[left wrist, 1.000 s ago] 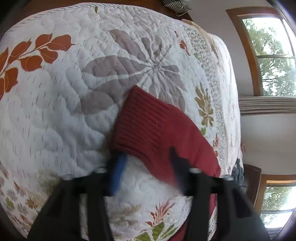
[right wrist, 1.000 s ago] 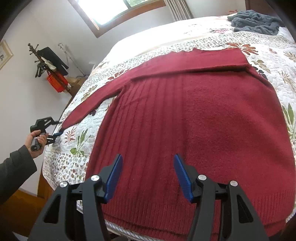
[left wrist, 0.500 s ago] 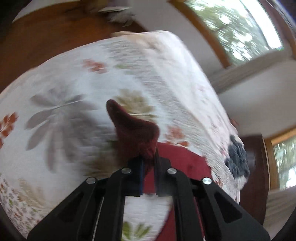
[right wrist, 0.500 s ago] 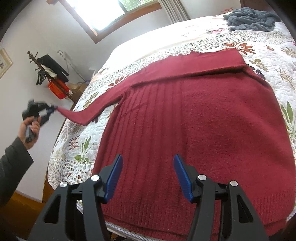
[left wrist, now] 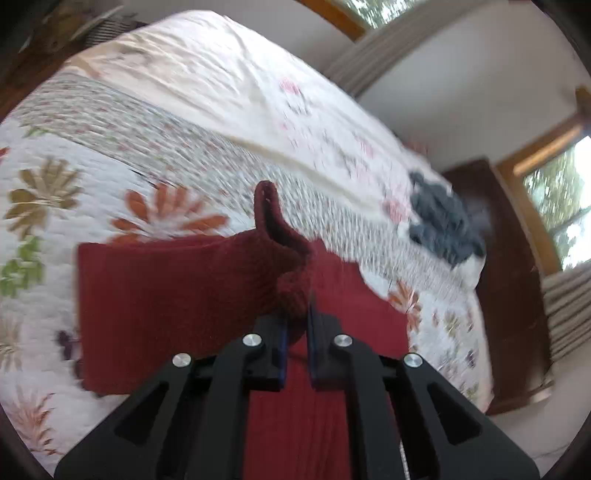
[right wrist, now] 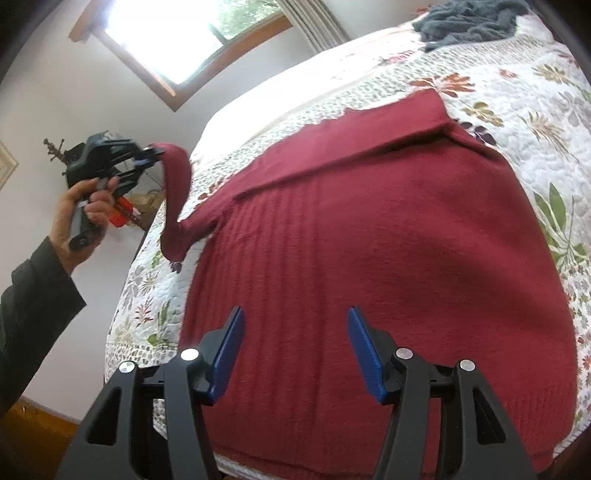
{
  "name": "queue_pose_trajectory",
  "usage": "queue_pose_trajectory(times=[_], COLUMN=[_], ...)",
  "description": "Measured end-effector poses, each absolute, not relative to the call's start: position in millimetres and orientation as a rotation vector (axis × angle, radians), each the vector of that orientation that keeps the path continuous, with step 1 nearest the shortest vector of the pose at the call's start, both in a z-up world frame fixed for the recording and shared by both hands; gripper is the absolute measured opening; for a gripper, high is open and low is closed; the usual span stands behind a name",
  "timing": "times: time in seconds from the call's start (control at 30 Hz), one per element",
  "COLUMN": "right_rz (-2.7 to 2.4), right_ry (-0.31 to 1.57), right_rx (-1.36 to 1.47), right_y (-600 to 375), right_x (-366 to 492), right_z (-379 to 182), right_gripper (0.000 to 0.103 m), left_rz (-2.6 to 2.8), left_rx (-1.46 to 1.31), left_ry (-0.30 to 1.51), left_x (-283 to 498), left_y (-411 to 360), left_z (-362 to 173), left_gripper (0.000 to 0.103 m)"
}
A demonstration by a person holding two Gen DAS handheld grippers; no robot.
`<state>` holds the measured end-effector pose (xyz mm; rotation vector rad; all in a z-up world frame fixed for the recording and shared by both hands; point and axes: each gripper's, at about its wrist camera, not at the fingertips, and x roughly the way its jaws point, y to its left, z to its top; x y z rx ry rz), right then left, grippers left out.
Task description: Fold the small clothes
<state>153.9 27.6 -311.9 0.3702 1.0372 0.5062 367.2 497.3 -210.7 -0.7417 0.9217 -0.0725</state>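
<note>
- We're pinching the sweater's sleeve cuff (left wrist: pixel 280 236) w/ the left gripper (left wrist: pixel 295 332), jaws closed on it, holding it raised above the quilt (right wrist: pixel 517 122).
- Right gripper (right wrist: pixel 295 347) is hovering over the red sweater (right wrist: pixel 369 240) near its hem, jaws wide, empty.
- Sweater is lying flat on the quilt; grey cloth (right wrist: pixel 469 18) is sitting well beyond it.

Daylight only. Right wrist view: window (right wrist: pixel 177 40) blown out to white, with glare spreading onto the wall beside it; bed quilt (right wrist: pixel 517 122) evenly lit, soft shadows, sharp focus. Left wrist view: strong motion blur across the quilt (left wrist: pixel 147 147), worst toward the second window (left wrist: pixel 565 206). Both views: heavy fisheye curvature and dark vignette at the corners.
</note>
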Motion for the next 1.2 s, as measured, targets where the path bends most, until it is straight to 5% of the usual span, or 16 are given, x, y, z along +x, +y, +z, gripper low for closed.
queue_pose_trajectory(times=[0.23,0.4,0.47,0.53,0.7,1.0,1.1,1.13,1.2], right_rz=[0.495,0.539,0.583,0.648,0.763,0.724,0.72,0.715,0.715], right_ry=[1.077,1.096,1.11,1.139,1.318,1.495,1.492,1.486,1.46], right_rx=[0.442,0.548,0.616,0.704,0.851,0.731,0.663,0.642,0.597], right_y=[7,-4,-2,8,73,166,179,181,184], right_x=[180,228,262,301,413,477,476,477,478], right_z=[-331,-328,-325,-325,-362,-405,-398,-396,-386], right_gripper=[0.059,0.076,0.078,0.078,0.061,0.059,0.03,0.012,0.006], left_rz=[-0.122,-0.147,-0.148,-0.138,-0.103,-0.084,-0.076,-0.069,-0.061], left_rx=[-0.667,-0.61,-0.631,-0.671,-0.707,-0.828,-0.849,-0.85,-0.86], left_ry=[1.08,1.147,1.116,1.076,1.058,1.075,1.087,1.088,1.075], left_x=[419,418,402,378,290,207,205,204,204], left_y=[411,378,381,390,413,448,457,460,468], left_z=[-294,-339,-336,-331,-336,-348,-351,-350,-346], left_gripper=[0.009,0.046,0.067,0.076,0.078,0.079,0.079,0.079,0.08])
